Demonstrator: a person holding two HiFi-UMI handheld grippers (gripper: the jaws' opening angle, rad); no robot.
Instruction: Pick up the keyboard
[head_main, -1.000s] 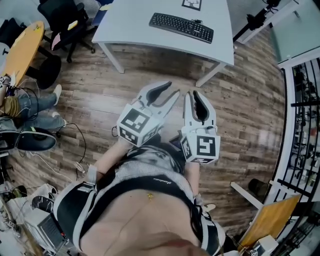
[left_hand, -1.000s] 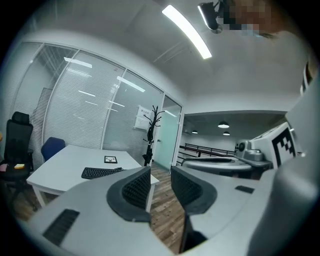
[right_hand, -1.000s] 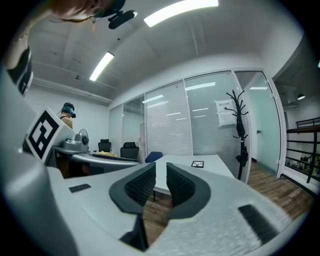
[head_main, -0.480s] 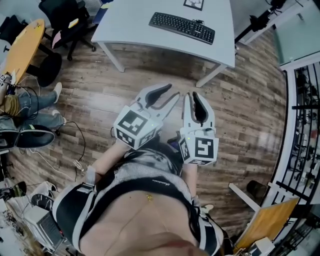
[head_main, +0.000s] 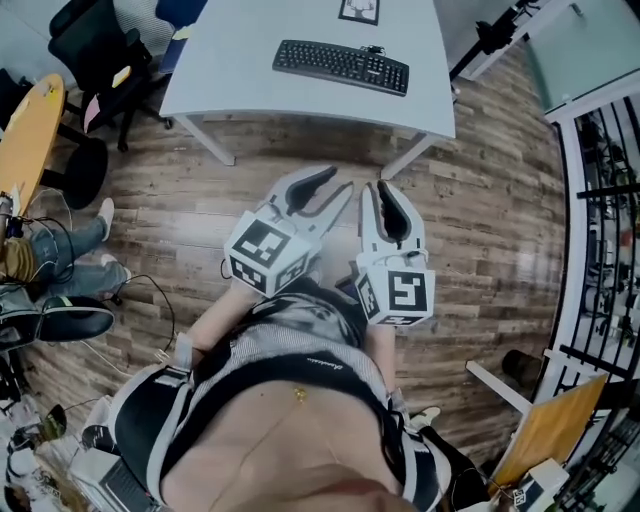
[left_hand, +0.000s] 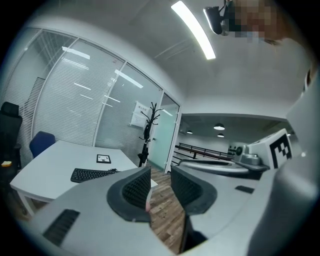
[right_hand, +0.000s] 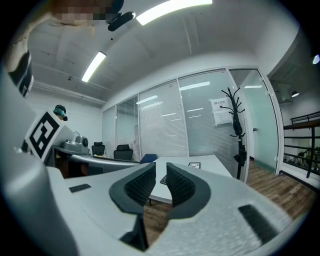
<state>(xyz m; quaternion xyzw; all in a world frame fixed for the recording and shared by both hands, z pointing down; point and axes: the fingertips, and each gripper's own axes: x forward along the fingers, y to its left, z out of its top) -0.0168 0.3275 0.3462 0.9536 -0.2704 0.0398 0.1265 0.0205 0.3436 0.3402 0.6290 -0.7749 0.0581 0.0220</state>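
Ahead: black rectangular plastic keyboard (head_main: 341, 67) on the white counter (head_main: 235, 85), toward its right edge, well apart from both tools.
Long axis: roughly along the counter's near edge.
Nearer hand: neither clearly.
Left tool (head_main: 338, 180): jaws narrowly apart, empty.
Right tool (head_main: 382, 188): jaws almost together, empty.

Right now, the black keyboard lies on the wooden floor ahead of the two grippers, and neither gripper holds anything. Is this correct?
Not entirely. The keyboard lies on the white table, not on the wooden floor; the head view shows it. The rest is correct: it is ahead of the left gripper and the right gripper, and neither holds anything.
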